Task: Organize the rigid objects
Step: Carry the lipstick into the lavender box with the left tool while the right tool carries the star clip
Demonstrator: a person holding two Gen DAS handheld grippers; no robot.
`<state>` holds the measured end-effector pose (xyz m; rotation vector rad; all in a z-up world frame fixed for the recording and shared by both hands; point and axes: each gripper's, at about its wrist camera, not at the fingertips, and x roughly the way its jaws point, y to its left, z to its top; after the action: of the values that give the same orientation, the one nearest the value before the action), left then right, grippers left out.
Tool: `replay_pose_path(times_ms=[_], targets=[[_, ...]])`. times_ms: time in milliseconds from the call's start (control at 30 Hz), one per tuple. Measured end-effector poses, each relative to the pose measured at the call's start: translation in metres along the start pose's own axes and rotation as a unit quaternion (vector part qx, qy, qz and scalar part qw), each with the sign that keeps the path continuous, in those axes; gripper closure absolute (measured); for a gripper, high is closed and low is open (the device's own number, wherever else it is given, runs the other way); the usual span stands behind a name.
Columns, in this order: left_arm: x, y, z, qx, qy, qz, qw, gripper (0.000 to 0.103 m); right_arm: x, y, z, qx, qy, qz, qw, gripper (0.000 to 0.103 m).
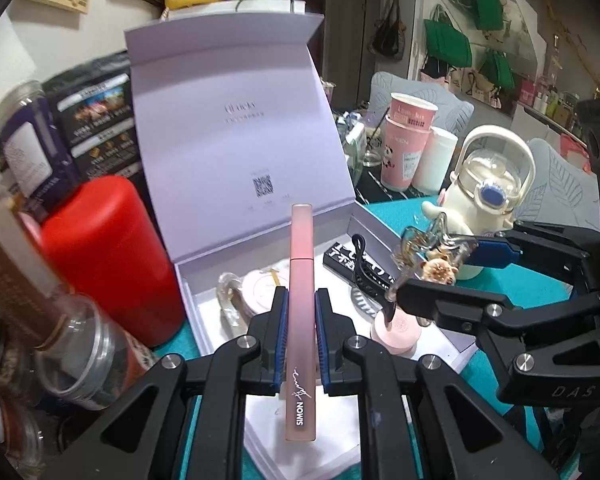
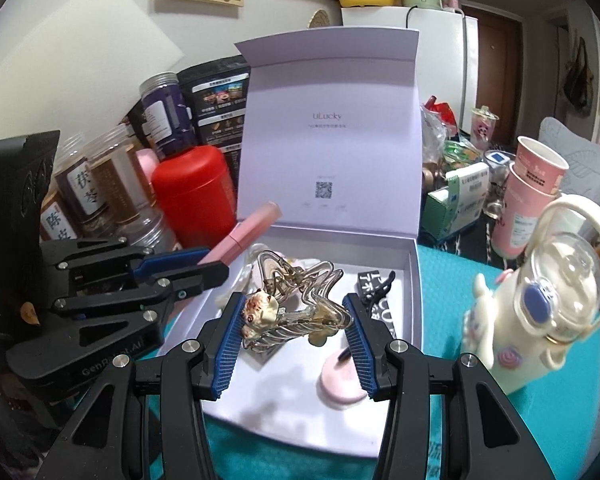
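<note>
Open white gift box (image 2: 416, 280) sits on the teal table (image 2: 452, 276), lid standing upright at the back. Both grippers hover over its tray.

Left gripper (image 1: 300, 300): jaws nearly closed, clamped on the pink lip-gloss tube (image 1: 300, 300), tube pointing along the fingers, held above the tray, not touching it.

Right gripper (image 2: 296, 320): jaws about half open, pinching the clear hair claw clip (image 2: 300, 300) with a small cat charm (image 2: 260, 306), also held above the tray.

Already in the box: black hair claw (image 1: 360, 264), black printed packet (image 1: 340, 254), round pink compact (image 1: 396, 330), pale round case (image 1: 264, 288), a clear item at the left, too blurred to identify.

Judgement: mostly packed. Remaining: set down tube and clip, probably close lid. Red canister (image 1: 112, 256) and cream bottle (image 2: 540, 300) are outside the box; can't tell if they belong.
</note>
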<state>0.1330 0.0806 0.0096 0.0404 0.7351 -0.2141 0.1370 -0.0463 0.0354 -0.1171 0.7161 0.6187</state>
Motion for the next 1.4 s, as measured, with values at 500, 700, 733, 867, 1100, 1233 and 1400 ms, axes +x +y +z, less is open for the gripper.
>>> replay_pose_path(times_ms=[500,700,733,867,1100,1233,1400], targets=[[0.043,-0.006,-0.021,0.005,0.057,-0.015,0.9982,0.090,0.043,-0.019,-0.024,0.016,0.047,0.010,0.999,0.055],[0.055,-0.007,-0.029,0.007,0.072,-0.017,0.9972,0.090,0.054,-0.021,-0.035,0.023,0.065,0.012,0.998,0.055],[0.055,-0.007,-0.029,0.010,0.072,-0.011,0.9973,0.090,0.056,-0.021,-0.036,0.023,0.070,0.011,0.997,0.055],[0.058,-0.006,-0.028,0.012,0.071,-0.010,0.9973,0.090,0.063,-0.022,-0.040,0.023,0.081,0.008,0.996,0.055],[0.064,-0.005,-0.023,0.017,0.075,-0.009,0.9970,0.090,0.069,-0.027,-0.040,0.024,0.088,-0.004,0.996,0.055],[0.069,-0.005,-0.020,0.017,0.077,-0.009,0.9968,0.090,0.072,-0.031,-0.039,0.028,0.091,-0.008,0.995,0.055],[0.075,-0.005,-0.015,0.017,0.080,-0.010,0.9966,0.090,0.077,-0.036,-0.037,0.038,0.097,-0.011,0.995,0.055]])
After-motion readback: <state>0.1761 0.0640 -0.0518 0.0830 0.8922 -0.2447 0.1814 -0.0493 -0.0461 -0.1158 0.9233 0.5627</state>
